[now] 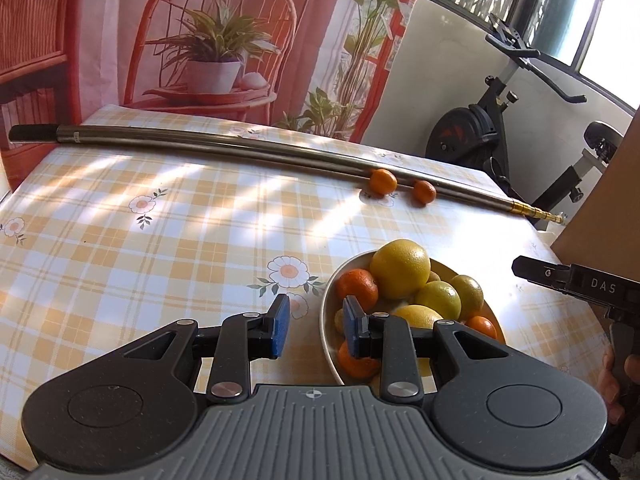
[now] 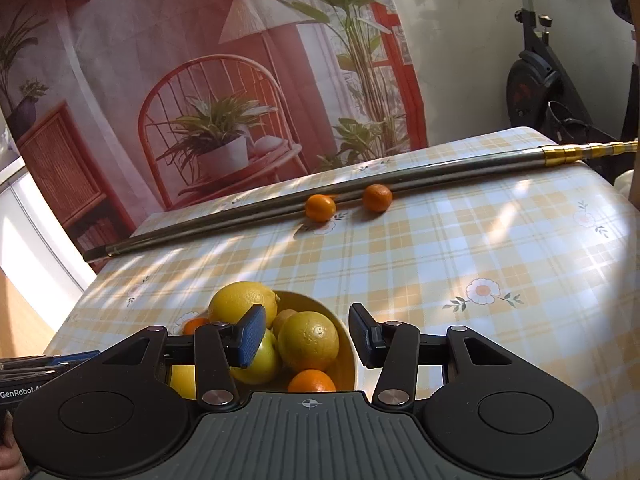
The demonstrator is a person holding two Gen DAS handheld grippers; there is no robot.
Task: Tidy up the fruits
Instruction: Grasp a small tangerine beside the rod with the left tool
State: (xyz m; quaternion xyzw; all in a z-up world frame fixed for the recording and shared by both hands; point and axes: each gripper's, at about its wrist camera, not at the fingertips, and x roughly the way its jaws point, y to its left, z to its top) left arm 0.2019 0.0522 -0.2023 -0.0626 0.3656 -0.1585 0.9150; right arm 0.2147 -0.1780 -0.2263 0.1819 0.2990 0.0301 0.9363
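Table (image 1: 120,240) fills most of both views for me, covered in a yellow and white checked cloth with flower prints. Behind it, across the upper left of each frame, hangs a printed backdrop (image 1: 200,40) of a red wicker chair and a potted plant. An exercise bike (image 1: 500,120) stands at the upper right. A long metal pole (image 1: 224,146) lies across the far side of the table. A bowl (image 1: 329,320) heaped with fruit sits in the lower middle of the left wrist view: a large yellow grapefruit (image 1: 400,268) on top, lemons and oranges around it. Two small tangerines (image 1: 383,181) rest just against the pole, right of centre. My left gripper (image 1: 316,326) hangs over the bowl's near rim, jaws apart with nothing between them. My right gripper (image 2: 306,340) hovers above the bowl too, jaws apart and gripping nothing.
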